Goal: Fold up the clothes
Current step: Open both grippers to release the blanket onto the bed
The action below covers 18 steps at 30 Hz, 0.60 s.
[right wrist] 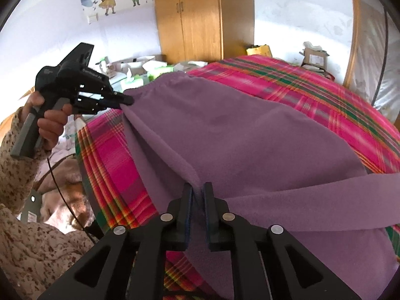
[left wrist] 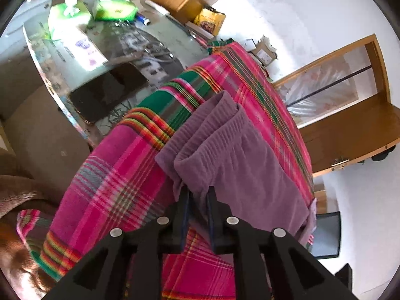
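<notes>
Both hand-held grippers, left (left wrist: 197, 195) and right (right wrist: 197, 192), clenched on purple garment (right wrist: 237, 135) over plaid blanket (right wrist: 312, 92). Mid-fold; next: carry pinched edge across, lay flat.

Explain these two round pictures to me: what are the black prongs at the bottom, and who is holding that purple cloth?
No robot here: a person holds a black two-finger gripper in each hand. Each gripper carries a fisheye camera that looks along its own fingers, hence the round, bent pictures. One picture comes from the left gripper, the other from the right gripper, which also shows the left one in the person's hand.

Both grippers are shut on a soft purple fleece garment, each pinching an edge. The garment is spread over a pink, green and orange plaid blanket. In the left view its ribbed hems lie doubled. A glass table with green tissue packs stands behind.
</notes>
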Available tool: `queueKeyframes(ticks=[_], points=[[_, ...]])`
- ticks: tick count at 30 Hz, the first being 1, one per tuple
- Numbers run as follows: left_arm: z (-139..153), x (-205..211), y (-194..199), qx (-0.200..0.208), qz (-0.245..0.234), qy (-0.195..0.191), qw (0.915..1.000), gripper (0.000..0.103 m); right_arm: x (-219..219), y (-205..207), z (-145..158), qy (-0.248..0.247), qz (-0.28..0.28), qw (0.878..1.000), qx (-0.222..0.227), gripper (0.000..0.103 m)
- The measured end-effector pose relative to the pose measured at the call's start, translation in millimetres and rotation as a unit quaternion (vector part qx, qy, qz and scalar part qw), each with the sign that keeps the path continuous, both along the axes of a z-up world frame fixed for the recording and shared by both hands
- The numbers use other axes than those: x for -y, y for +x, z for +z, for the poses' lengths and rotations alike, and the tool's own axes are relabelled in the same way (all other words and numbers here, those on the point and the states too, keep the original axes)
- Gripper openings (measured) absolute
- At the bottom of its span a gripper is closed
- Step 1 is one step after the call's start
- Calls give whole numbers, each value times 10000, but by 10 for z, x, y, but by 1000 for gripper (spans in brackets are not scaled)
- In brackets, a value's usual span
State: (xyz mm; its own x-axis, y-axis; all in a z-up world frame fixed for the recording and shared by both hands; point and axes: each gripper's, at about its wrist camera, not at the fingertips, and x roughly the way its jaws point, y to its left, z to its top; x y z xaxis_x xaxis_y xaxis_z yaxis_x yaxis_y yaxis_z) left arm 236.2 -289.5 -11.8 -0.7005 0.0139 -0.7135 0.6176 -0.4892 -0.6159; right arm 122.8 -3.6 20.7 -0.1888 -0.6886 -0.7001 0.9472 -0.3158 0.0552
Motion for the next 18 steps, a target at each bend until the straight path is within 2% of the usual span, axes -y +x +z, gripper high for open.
queueKeyframes(ticks=[4, 8, 10, 14, 18], points=[[141, -93, 80, 72, 145, -400, 9991, 15, -188, -40, 65, -318, -286, 9990, 116, 14], [268, -239, 54, -45, 56, -618, 9981, 15, -523, -227, 117, -665, -905, 9927, 447, 19], [327, -315, 34, -120, -7, -702, 9975, 15, -744, -315, 132, -748, -1283, 9879, 450, 19], [361, -584, -234, -211, -542, -753, 9955, 16, -1225, -449, 147, -863, -2043, 9743, 399, 20], [341, -916, -591, -163, -1164, -804, 9898, 16, -1845, -542, 144, -893, -2934, 9513, 314, 20]])
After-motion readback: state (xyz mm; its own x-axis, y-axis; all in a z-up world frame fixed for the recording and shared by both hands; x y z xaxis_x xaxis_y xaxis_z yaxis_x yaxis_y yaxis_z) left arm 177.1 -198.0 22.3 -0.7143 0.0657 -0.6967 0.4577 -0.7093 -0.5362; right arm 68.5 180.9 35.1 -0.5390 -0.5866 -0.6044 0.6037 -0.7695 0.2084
